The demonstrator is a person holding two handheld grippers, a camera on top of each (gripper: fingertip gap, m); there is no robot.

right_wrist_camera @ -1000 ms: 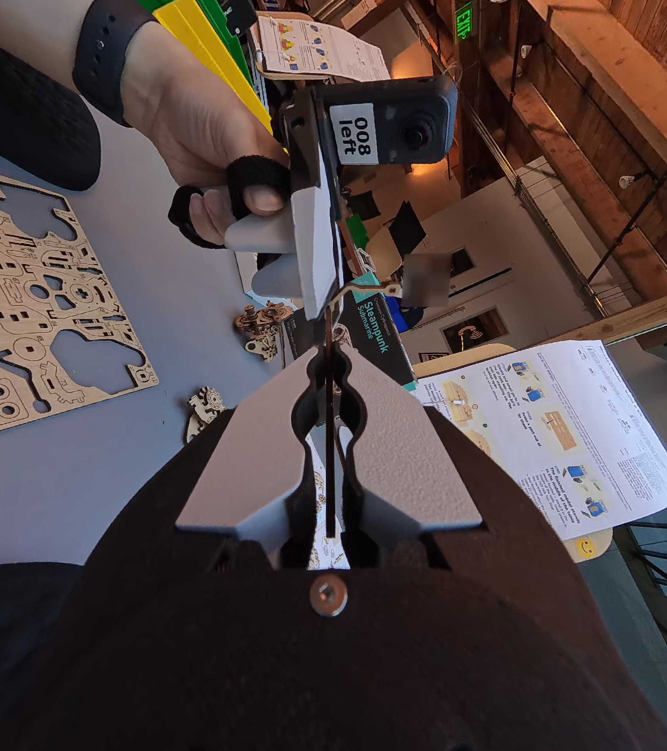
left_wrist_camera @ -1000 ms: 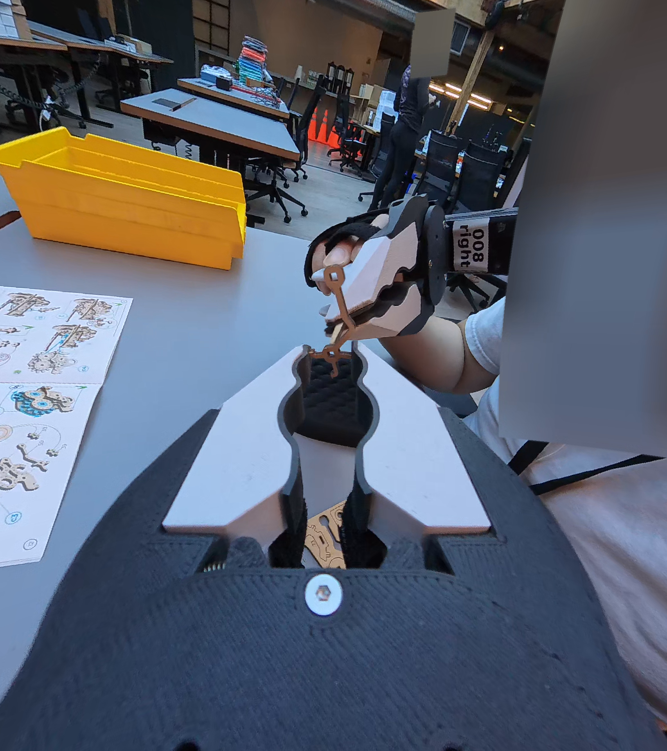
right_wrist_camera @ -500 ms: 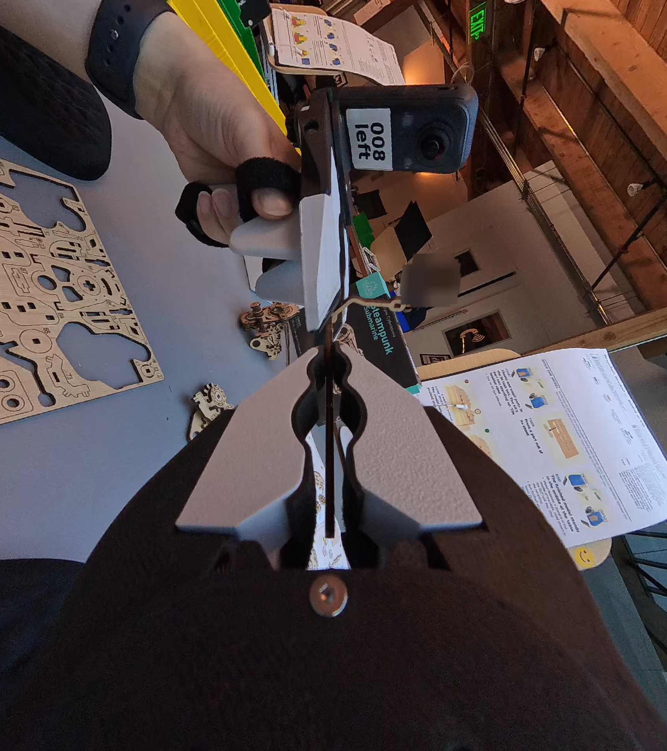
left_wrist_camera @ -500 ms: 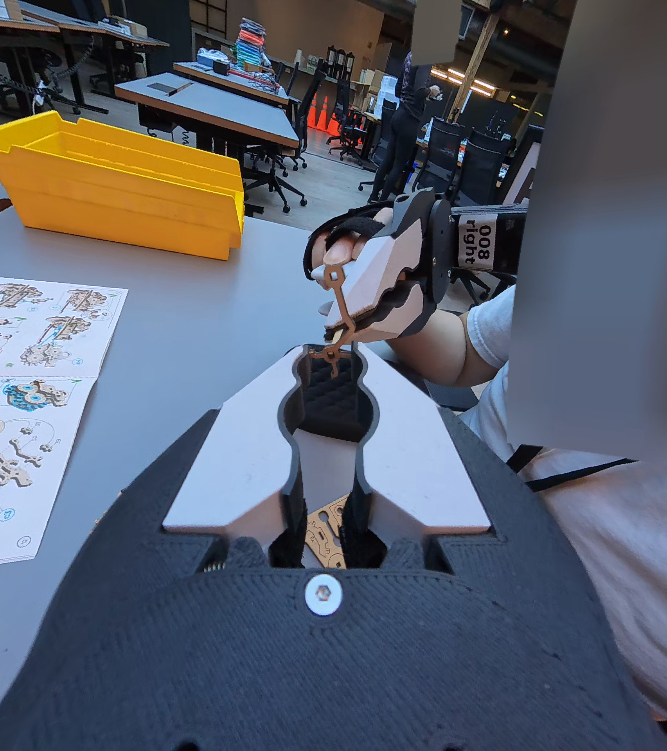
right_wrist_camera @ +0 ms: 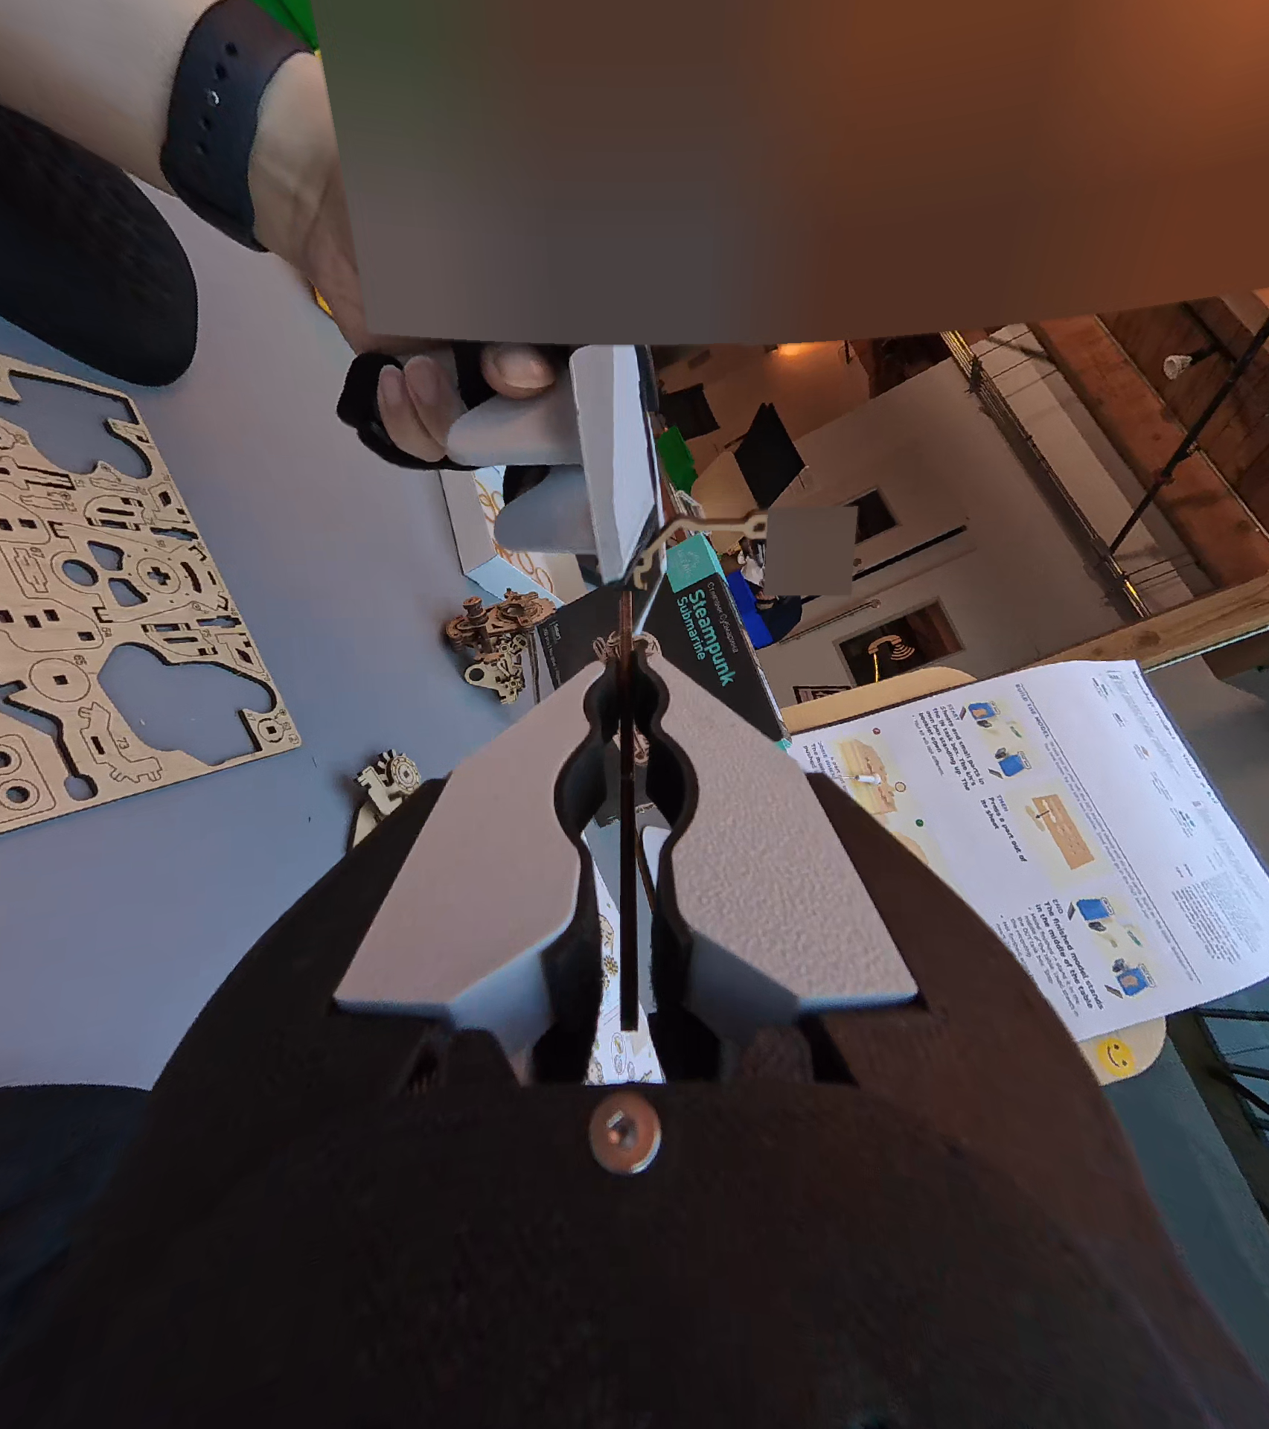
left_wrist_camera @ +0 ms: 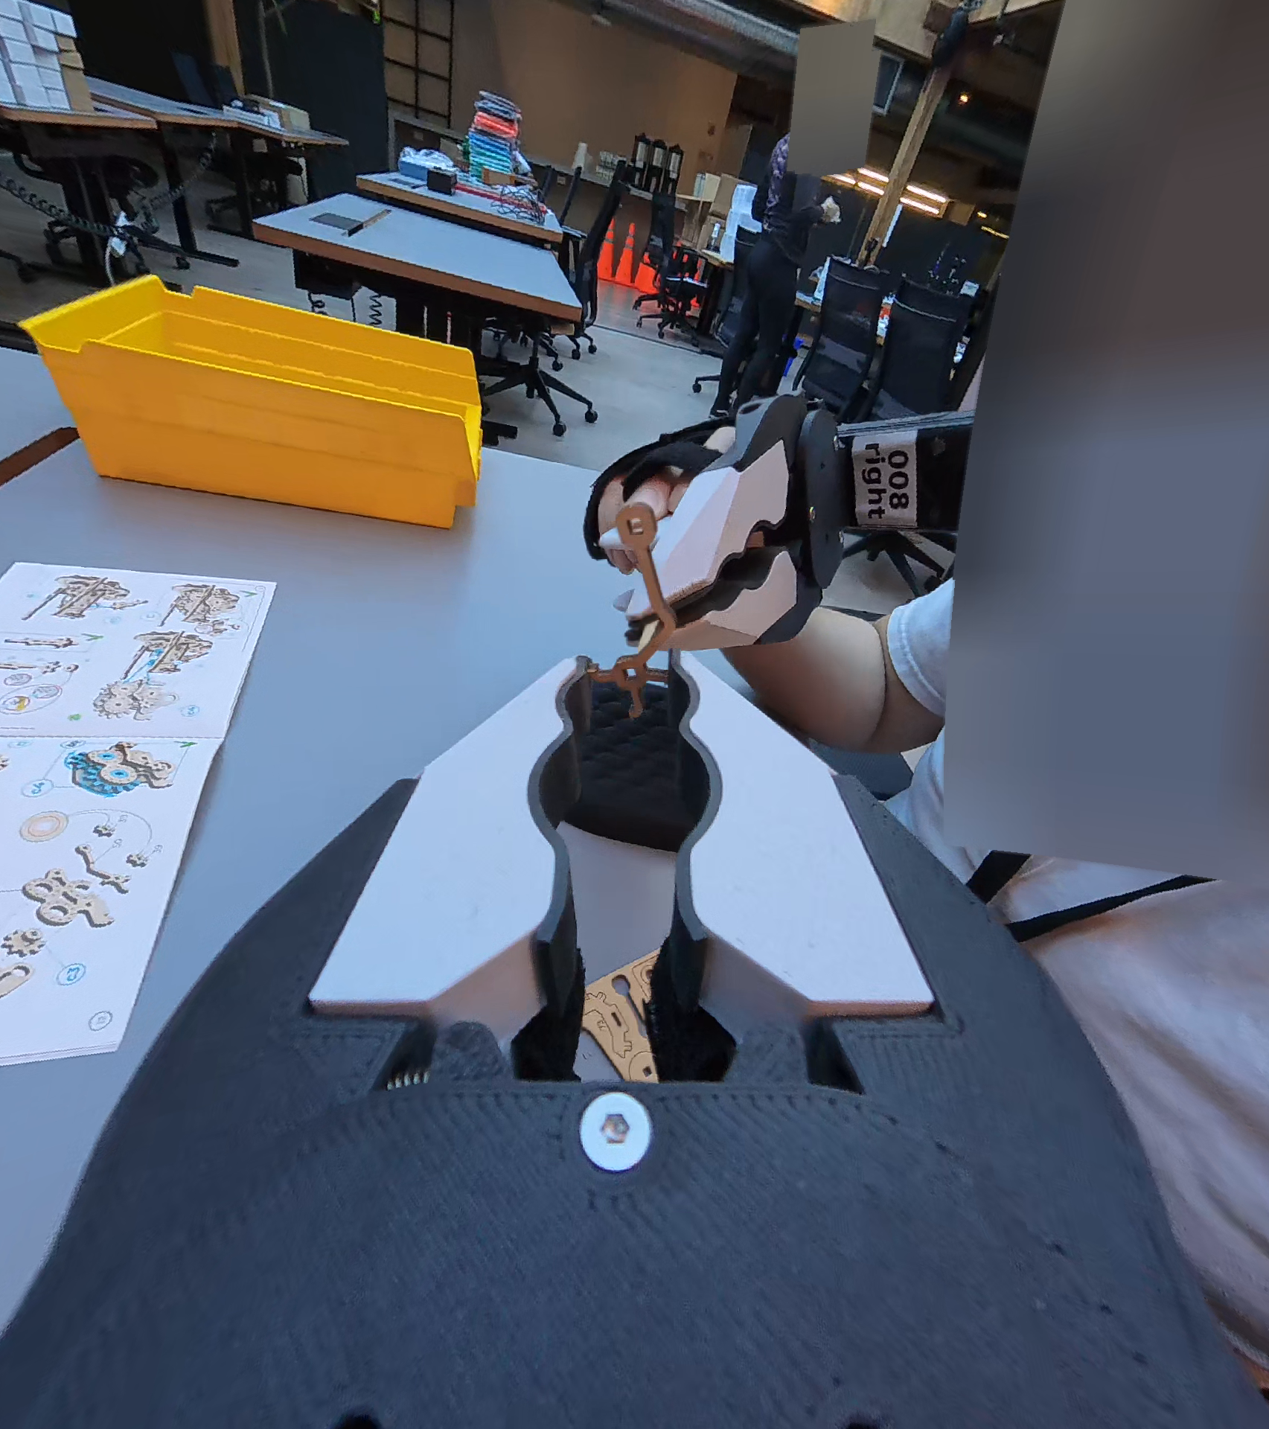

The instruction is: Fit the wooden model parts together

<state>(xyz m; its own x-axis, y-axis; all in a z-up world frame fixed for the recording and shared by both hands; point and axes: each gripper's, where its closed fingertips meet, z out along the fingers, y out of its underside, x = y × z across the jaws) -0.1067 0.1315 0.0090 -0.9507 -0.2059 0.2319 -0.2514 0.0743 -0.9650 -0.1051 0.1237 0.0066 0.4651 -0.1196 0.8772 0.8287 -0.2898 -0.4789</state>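
Between both grippers, at twelve o'clock, right gripper point(right_wrist_camera: 625, 665) clamps a thin, probably brittle wooden lever point(left_wrist_camera: 646, 588); left gripper point(left_wrist_camera: 627, 673) pinches its cross-shaped end.

Black hand-held gripper point(left_wrist_camera: 627, 680), grey fingers point(left_wrist_camera: 461, 874), white sleeve point(left_wrist_camera: 917, 657).

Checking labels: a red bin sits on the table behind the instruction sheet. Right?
No: the bin is yellow, not red, as the left wrist view shows. It does sit on the table behind the instruction sheet.
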